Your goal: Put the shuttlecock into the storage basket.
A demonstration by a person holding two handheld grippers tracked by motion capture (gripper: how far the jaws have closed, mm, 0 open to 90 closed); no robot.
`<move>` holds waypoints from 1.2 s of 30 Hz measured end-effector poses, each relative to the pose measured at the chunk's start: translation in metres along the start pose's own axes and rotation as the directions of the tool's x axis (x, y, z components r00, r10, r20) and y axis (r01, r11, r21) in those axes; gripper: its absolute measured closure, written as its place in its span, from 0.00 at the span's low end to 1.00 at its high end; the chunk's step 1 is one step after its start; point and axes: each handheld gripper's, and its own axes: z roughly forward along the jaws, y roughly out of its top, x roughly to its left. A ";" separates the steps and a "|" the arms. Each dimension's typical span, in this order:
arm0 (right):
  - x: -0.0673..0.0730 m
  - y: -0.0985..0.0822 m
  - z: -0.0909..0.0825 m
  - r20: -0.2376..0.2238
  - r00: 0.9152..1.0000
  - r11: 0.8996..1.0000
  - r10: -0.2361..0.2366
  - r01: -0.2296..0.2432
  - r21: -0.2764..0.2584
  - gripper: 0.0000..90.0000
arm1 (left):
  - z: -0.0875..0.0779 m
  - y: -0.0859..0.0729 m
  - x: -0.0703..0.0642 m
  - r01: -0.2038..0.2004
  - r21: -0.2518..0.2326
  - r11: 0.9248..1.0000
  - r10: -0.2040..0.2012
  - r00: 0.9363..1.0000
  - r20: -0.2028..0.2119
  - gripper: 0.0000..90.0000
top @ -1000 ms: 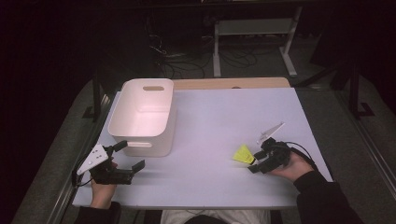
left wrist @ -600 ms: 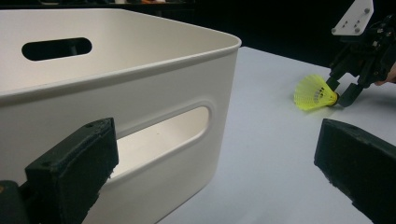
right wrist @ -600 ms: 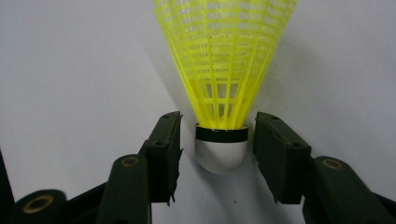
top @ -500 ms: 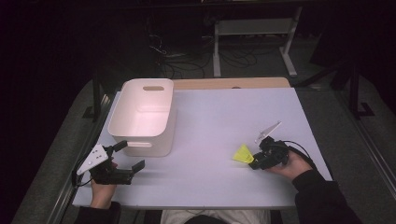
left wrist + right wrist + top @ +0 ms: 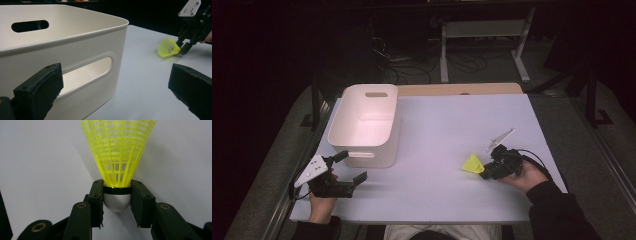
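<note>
A yellow shuttlecock (image 5: 472,163) (image 5: 168,47) lies on the white table (image 5: 437,125), right of the middle. My right gripper (image 5: 485,172) (image 5: 117,188) (image 5: 182,47) has just been closing with the shuttlecock between its jaws. It is now shut on the silver cork base (image 5: 117,201), and the yellow skirt (image 5: 117,150) points away from the gripper. My left gripper (image 5: 352,166) (image 5: 115,87) stands open at the front left with nothing between its jaws, just before the white bin (image 5: 372,156) (image 5: 75,50).
The white bin has handle slots and looks empty inside. The table's front edge runs just behind both hands. Beyond the far edge are a wooden strip (image 5: 457,89), cables and a metal stand (image 5: 484,30) in the dark.
The right gripper's jaws have closed onto the shuttlecock's base, with the hand staying in place. The left gripper and the bin have not moved.
</note>
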 end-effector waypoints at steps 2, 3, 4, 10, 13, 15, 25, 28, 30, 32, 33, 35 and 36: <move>0.001 0.002 -0.003 0.002 1.000 1.000 -0.004 0.004 -0.010 0.70 | 0.000 0.000 0.000 0.000 0.000 1.000 0.000 1.000 0.000 0.00; 0.001 0.004 -0.007 0.005 1.000 1.000 -0.007 0.007 -0.016 0.70 | 0.000 0.000 0.000 0.000 0.000 1.000 0.000 1.000 0.000 0.00; 0.001 0.004 -0.007 0.005 1.000 1.000 -0.007 0.007 -0.016 0.70 | 0.000 0.000 0.000 0.000 0.000 1.000 0.000 1.000 0.000 0.00; 0.002 0.009 -0.016 0.008 1.000 0.999 -0.023 0.023 -0.039 0.70 | 0.000 0.000 0.000 0.000 0.001 1.000 0.000 1.000 0.000 0.00; 0.003 0.012 -0.021 0.010 1.000 0.998 -0.030 0.030 -0.046 0.70 | 0.000 0.000 0.000 0.000 0.001 1.000 0.000 1.000 0.000 0.00; 0.003 0.013 -0.022 0.011 0.999 0.998 -0.034 0.034 -0.048 0.70 | 0.000 0.000 0.000 0.000 0.001 1.000 0.000 1.000 0.000 0.00; 0.005 0.023 -0.027 0.017 0.999 0.997 -0.047 0.048 -0.053 0.70 | 0.000 0.000 0.000 0.000 0.001 1.000 0.000 1.000 0.001 0.00; 0.006 0.025 -0.028 0.017 0.999 0.997 -0.049 0.050 -0.056 0.70 | 0.000 0.000 0.000 0.000 0.001 1.000 0.000 1.000 0.001 0.00; 0.006 0.026 -0.028 0.019 0.998 0.997 -0.053 0.054 -0.053 0.70 | 0.000 0.000 0.000 0.001 0.001 1.000 -0.001 1.000 0.001 0.00; 0.006 0.028 -0.029 0.021 0.998 0.997 -0.054 0.056 -0.056 0.70 | 0.000 0.000 0.000 0.000 0.001 1.000 0.000 1.000 0.001 0.00; 0.006 0.031 -0.030 0.022 0.998 0.997 -0.057 0.058 -0.058 0.70 | 0.000 0.000 0.000 0.000 0.001 1.000 0.000 1.000 0.001 0.00; 0.006 0.033 -0.031 0.021 0.998 0.996 -0.061 0.062 -0.064 0.70 | 0.000 0.000 0.000 0.000 0.001 1.000 0.000 1.000 0.000 0.00; 0.006 0.033 -0.031 0.021 0.998 0.996 -0.061 0.062 -0.064 0.70 | 0.000 0.000 0.000 0.000 0.001 1.000 0.000 1.000 0.000 0.00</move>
